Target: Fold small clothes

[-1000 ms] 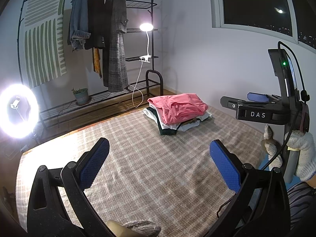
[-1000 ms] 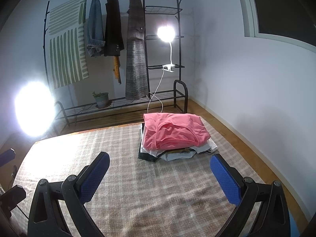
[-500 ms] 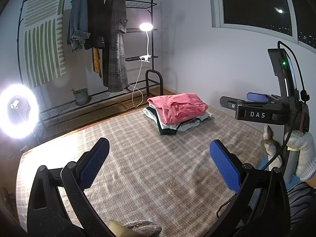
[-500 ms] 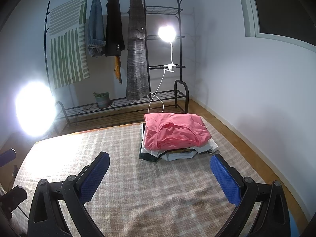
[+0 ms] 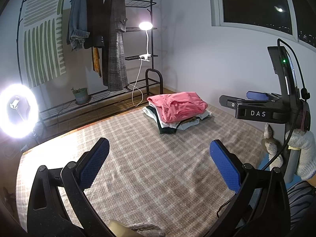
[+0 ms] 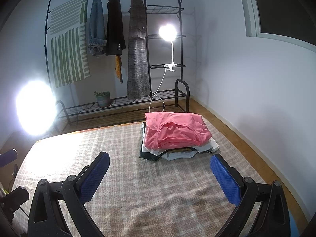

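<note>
We see a beige and brown plaid blanket [image 6: 138, 187] carrying a pile near its far right corner: a coral-pink top [image 6: 173, 131] over white and dark green layers. Our gripper pads [image 5: 94, 164] are blue with a fine dotted texture, on black arms. On the black rack [image 6: 164, 35] hang a white cloth with green stripes [image 6: 68, 45], a blue denim jacket [image 6: 96, 29] and a grey checked coat [image 6: 138, 55].
</note>
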`<action>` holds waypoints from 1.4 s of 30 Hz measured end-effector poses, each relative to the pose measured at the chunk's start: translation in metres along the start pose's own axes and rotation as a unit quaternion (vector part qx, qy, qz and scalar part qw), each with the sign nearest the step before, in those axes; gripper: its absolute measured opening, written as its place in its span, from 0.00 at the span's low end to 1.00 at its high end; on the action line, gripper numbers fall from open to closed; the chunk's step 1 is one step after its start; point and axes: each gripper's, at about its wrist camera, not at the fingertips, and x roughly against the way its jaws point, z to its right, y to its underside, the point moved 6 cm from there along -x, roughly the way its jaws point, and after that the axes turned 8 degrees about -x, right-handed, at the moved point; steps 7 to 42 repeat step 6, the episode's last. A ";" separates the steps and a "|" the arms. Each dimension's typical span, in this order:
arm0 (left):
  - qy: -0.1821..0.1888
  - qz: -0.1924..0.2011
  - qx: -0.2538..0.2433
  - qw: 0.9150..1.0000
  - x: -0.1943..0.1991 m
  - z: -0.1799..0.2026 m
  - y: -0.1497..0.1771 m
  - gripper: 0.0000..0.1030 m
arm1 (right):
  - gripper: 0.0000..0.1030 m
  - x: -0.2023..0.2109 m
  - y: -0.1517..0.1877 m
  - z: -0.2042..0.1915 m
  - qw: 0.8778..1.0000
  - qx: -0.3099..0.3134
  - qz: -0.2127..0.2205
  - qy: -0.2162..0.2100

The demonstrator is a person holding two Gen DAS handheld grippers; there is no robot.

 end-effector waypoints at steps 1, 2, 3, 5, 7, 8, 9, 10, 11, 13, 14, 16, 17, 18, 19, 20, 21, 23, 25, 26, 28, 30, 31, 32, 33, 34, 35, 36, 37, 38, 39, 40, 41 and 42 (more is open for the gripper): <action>-0.002 0.003 -0.003 1.000 0.000 0.000 0.000 1.00 | 1.00 0.000 0.000 0.000 1.000 0.000 0.000 0.000; -0.004 0.006 -0.004 1.000 0.001 0.000 0.001 1.00 | 1.00 -0.001 0.000 0.000 1.000 0.001 0.000 -0.001; -0.004 0.006 -0.006 1.000 0.000 -0.001 0.001 1.00 | 1.00 -0.001 0.001 -0.001 1.000 0.002 -0.001 -0.002; -0.006 0.007 -0.010 1.000 -0.001 -0.001 0.002 1.00 | 1.00 -0.001 0.001 -0.001 1.000 0.003 -0.001 -0.003; -0.007 0.007 -0.011 1.000 -0.001 -0.001 0.004 1.00 | 1.00 -0.001 0.001 -0.001 1.000 0.004 -0.001 -0.004; -0.007 0.007 -0.011 1.000 -0.001 -0.001 0.004 1.00 | 1.00 -0.001 0.001 -0.001 1.000 0.004 -0.001 -0.004; -0.007 0.007 -0.011 1.000 -0.001 -0.001 0.004 1.00 | 1.00 -0.001 0.001 -0.001 1.000 0.004 -0.001 -0.004; -0.007 0.007 -0.011 1.000 -0.001 -0.001 0.004 1.00 | 1.00 -0.001 0.001 -0.001 1.000 0.004 -0.001 -0.004; -0.007 0.007 -0.011 1.000 -0.001 -0.001 0.004 1.00 | 1.00 -0.001 0.001 -0.001 1.000 0.004 -0.001 -0.004; -0.007 0.007 -0.011 1.000 -0.001 -0.001 0.004 1.00 | 1.00 -0.001 0.001 -0.001 1.000 0.004 -0.001 -0.004; -0.007 0.007 -0.011 1.000 -0.001 -0.001 0.004 1.00 | 1.00 -0.001 0.001 -0.001 1.000 0.004 -0.001 -0.004; -0.007 0.007 -0.011 1.000 -0.001 -0.001 0.004 1.00 | 1.00 -0.001 0.001 -0.001 1.000 0.004 -0.001 -0.004; -0.007 0.007 -0.011 1.000 -0.001 -0.001 0.004 1.00 | 1.00 -0.001 0.001 -0.001 1.000 0.004 -0.001 -0.004; -0.007 0.007 -0.011 1.000 -0.001 -0.001 0.004 1.00 | 1.00 -0.001 0.001 -0.001 1.000 0.004 -0.001 -0.004; -0.007 0.007 -0.011 1.000 -0.001 -0.001 0.004 1.00 | 1.00 -0.001 0.001 -0.001 1.000 0.004 -0.001 -0.004; -0.007 0.007 -0.011 1.000 -0.001 -0.001 0.004 1.00 | 1.00 -0.001 0.001 -0.001 1.000 0.004 -0.001 -0.004; -0.007 0.007 -0.011 1.000 -0.001 -0.001 0.004 1.00 | 1.00 -0.001 0.001 -0.001 1.000 0.004 -0.001 -0.004; -0.007 0.007 -0.011 1.000 -0.001 -0.001 0.004 1.00 | 1.00 -0.001 0.001 -0.001 1.000 0.004 -0.001 -0.004; -0.007 0.007 -0.011 1.000 -0.001 -0.001 0.004 1.00 | 1.00 -0.001 0.001 -0.001 1.000 0.004 -0.001 -0.004; -0.007 0.007 -0.011 1.000 -0.001 -0.001 0.004 1.00 | 1.00 -0.001 0.001 -0.001 1.000 0.004 -0.001 -0.004; -0.007 0.007 -0.011 1.000 -0.001 -0.001 0.004 1.00 | 1.00 -0.001 0.001 -0.001 1.000 0.004 -0.001 -0.004; -0.007 0.007 -0.011 1.000 -0.001 -0.001 0.004 1.00 | 1.00 -0.001 0.001 -0.001 1.000 0.004 -0.001 -0.004; -0.007 0.007 -0.011 1.000 -0.001 -0.001 0.004 1.00 | 1.00 -0.001 0.001 -0.001 1.000 0.004 -0.001 -0.004; -0.007 0.007 -0.011 1.000 -0.001 -0.001 0.004 1.00 | 1.00 -0.001 0.001 -0.001 1.000 0.004 -0.001 -0.004; -0.007 0.007 -0.011 1.000 -0.001 -0.001 0.004 1.00 | 1.00 -0.001 0.001 -0.001 1.000 0.004 -0.001 -0.004; -0.007 0.007 -0.011 1.000 -0.001 -0.001 0.004 1.00 | 1.00 -0.001 0.001 -0.001 1.000 0.004 -0.001 -0.004; -0.007 0.007 -0.011 1.000 -0.001 -0.001 0.004 1.00 | 1.00 -0.001 0.001 -0.001 1.000 0.004 -0.001 -0.004; -0.007 0.007 -0.011 1.000 -0.001 -0.001 0.004 1.00 | 1.00 -0.001 0.001 -0.001 1.000 0.004 -0.001 -0.004; -0.007 0.007 -0.011 1.000 -0.001 -0.001 0.004 1.00 | 1.00 -0.001 0.001 -0.001 1.000 0.004 -0.001 -0.004; -0.007 0.007 -0.011 1.000 -0.001 -0.001 0.004 1.00 | 1.00 -0.001 0.001 -0.001 1.000 0.004 -0.001 -0.004; -0.007 0.007 -0.011 1.000 -0.001 -0.001 0.004 1.00 | 1.00 -0.001 0.001 -0.001 1.000 0.004 -0.001 -0.004; -0.007 0.007 -0.011 1.000 -0.001 -0.001 0.004 1.00 | 1.00 -0.001 0.001 -0.001 1.000 0.004 -0.001 -0.004; -0.007 0.007 -0.011 1.000 -0.001 -0.001 0.004 1.00 | 1.00 -0.001 0.001 -0.001 1.000 0.004 -0.001 -0.004; -0.007 0.007 -0.011 1.000 -0.001 -0.001 0.004 1.00 | 1.00 -0.001 0.001 -0.001 1.000 0.004 -0.001 -0.004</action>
